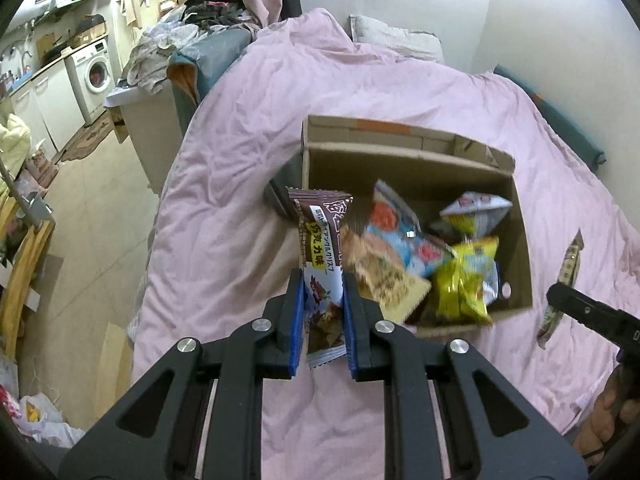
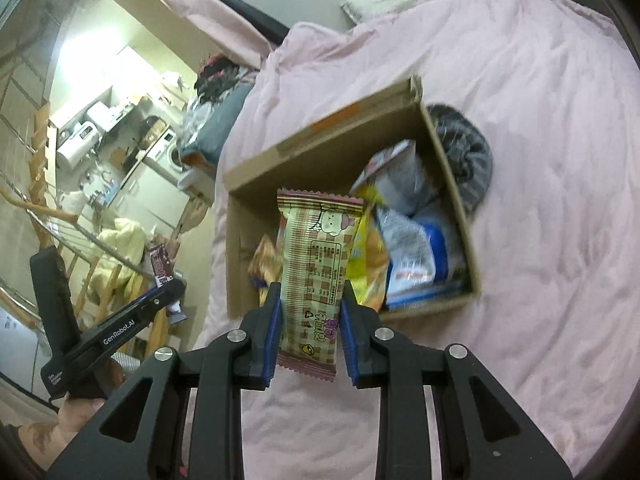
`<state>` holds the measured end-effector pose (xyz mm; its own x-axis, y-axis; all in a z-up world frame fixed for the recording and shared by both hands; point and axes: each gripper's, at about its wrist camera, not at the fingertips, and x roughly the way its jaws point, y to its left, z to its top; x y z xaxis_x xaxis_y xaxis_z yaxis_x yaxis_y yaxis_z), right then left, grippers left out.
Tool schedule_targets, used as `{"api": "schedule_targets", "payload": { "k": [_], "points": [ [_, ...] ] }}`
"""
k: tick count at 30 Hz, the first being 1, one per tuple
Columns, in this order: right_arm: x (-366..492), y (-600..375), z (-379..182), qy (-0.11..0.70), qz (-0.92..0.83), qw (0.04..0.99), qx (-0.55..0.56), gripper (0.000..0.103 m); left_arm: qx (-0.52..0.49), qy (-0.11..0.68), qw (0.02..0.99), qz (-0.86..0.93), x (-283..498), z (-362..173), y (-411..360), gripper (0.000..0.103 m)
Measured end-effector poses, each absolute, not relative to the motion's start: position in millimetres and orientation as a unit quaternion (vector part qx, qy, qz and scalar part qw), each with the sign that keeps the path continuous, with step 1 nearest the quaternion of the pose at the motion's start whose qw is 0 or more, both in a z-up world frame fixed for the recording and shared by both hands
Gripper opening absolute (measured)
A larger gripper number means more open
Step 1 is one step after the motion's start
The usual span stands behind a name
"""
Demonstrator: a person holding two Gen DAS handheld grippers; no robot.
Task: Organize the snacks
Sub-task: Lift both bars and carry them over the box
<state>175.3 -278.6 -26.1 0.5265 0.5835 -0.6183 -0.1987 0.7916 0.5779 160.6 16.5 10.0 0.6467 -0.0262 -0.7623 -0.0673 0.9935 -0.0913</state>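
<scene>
Snacks in both hands: left gripper [image 1: 322, 300] fingers pinch a brown chocolate bar [image 1: 321, 252] beside the cardboard box [image 1: 408, 160] on the bed; right gripper [image 2: 308, 304] fingers clamp a plaid wafer pack [image 2: 316, 264] over it.

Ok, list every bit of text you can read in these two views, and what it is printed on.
"GenRobot.AI": side of the left gripper.
"巧克力味": yellow label on the brown chocolate bar held by the left gripper.
Line of katakana beside that label: too blurred to read surely.
Table and lettering on the plaid snack bar in the right gripper: too small.
Bags in the cardboard box: blurred.
</scene>
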Motion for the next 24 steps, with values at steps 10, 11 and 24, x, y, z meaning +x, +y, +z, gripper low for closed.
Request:
{"api": "schedule_targets", "payload": {
  "k": [10, 11, 24],
  "points": [
    [198, -290, -28, 0.423, 0.212, 0.850, 0.232, 0.028, -0.051, 0.405, 0.913, -0.002, 196, 12, 9, 0.014],
    [200, -289, -28, 0.422, 0.213, 0.851, 0.229, 0.028, -0.051, 0.404, 0.913, -0.003, 198, 12, 8, 0.014],
    [246, -259, -31, 0.406, 0.228, 0.865, 0.186, 0.028, -0.041, 0.379, 0.924, -0.007, 241, 4, -4, 0.014]
  ]
}}
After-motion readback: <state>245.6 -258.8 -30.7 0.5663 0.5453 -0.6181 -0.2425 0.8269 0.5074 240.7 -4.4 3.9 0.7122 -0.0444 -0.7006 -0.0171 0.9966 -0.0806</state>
